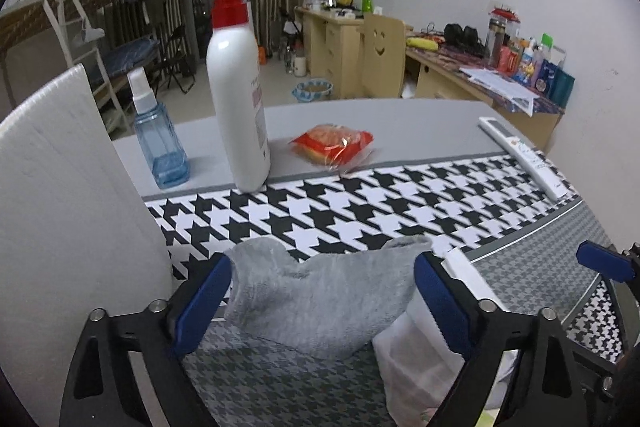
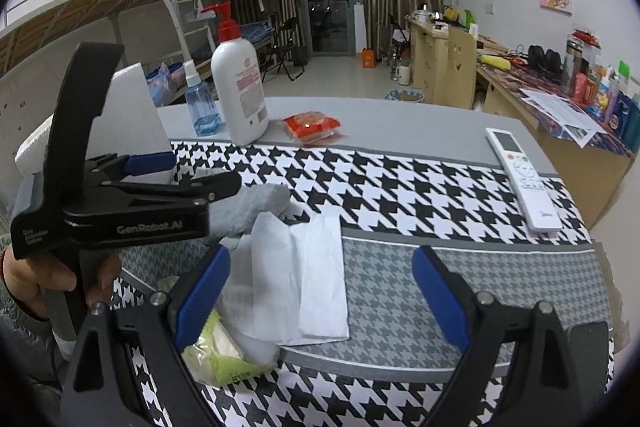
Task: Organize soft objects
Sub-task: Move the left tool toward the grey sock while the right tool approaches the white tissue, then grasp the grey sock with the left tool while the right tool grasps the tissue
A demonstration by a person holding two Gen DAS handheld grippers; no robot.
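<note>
Houndstooth cloth covers the table (image 1: 400, 115) in a dorm-like room. From the left wrist view, the left gripper (image 1: 322, 293) has its fingers spread around a grey towel (image 1: 320, 303) near the table's front edge, not yet pinching. From the right wrist view, the right gripper (image 2: 320, 303) hangs with fingers spread and empty over a white tissue (image 2: 304, 267) beside the towel. Judged step: grasping the towel; next, closing squarely on its bulk.

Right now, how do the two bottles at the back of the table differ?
The white pump bottle is tall, opaque and red-capped; the blue spray bottle is shorter, slimmer and see-through, with a white sprayer. The white one stands nearer the red snack packet. Both stand upright, side by side.
</note>
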